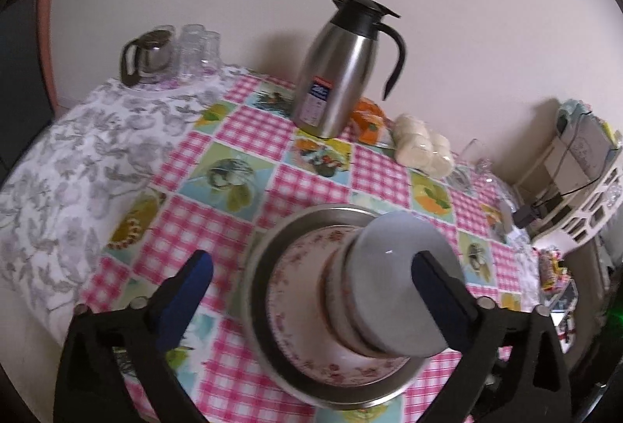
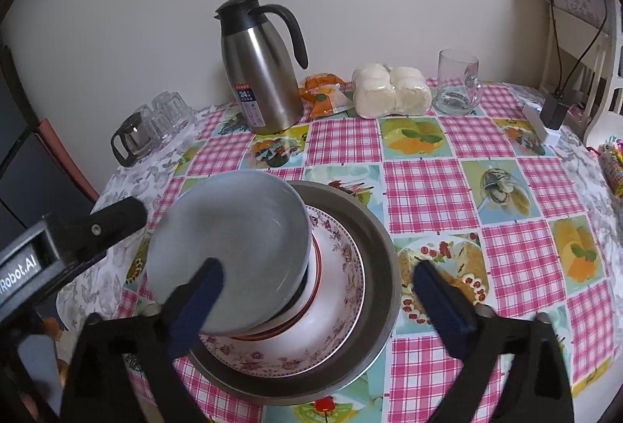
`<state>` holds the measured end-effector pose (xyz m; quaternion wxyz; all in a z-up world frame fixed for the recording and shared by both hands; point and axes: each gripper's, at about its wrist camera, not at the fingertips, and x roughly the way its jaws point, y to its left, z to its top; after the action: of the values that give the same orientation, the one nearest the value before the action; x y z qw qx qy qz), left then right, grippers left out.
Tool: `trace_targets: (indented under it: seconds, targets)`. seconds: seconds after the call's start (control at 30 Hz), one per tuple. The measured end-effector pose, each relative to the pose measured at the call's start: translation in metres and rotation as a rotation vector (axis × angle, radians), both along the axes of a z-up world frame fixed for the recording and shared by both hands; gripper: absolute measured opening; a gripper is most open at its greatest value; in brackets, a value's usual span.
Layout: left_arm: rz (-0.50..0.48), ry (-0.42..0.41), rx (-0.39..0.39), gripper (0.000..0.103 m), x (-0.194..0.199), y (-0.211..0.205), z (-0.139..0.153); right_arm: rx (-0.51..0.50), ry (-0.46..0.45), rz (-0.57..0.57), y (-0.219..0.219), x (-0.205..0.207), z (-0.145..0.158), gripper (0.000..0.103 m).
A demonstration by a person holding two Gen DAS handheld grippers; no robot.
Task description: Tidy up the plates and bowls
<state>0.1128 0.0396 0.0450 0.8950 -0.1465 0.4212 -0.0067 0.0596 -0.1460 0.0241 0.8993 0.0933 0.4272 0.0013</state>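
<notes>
The stacking step looks done: the grey bowl (image 2: 229,248) sits on top of smaller bowls, on a flowered plate (image 2: 311,337), inside a metal pan (image 2: 373,267) on the bench (image 2: 428,189). Next, both hands should back away without nudging the stack. The left gripper (image 1: 311,302) and right gripper (image 2: 315,306) have jaws spread wide, grasping nothing.

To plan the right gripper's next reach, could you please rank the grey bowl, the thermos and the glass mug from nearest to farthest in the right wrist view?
From the right gripper:
1. Grey bowl: atop the dish stack, just behind the left finger.
2. Thermos: standing farther back, left of centre.
3. Glass mug: at the table's far edge, to the right.
</notes>
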Motion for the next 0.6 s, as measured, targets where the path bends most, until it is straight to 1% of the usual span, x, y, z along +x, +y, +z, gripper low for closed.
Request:
trace_targets:
  seconds: [0.33,0.5,0.6]
  targets:
    - [-0.003,0.012,0.084,0.102,-0.04,0.008,-0.015,-0.025,-0.036,-0.025,-0.006,-0.03,0.01,0.103]
    - [-0.025,0.012,0.106,0.102,-0.062,0.009,-0.023,-0.05,-0.023,-0.035,-0.01,-0.053,0.002,0.103]
    - [-0.037,0.039,0.12,0.102,-0.073,0.007,-0.031,-0.06,-0.01,-0.038,-0.012,-0.065,-0.004,0.103]
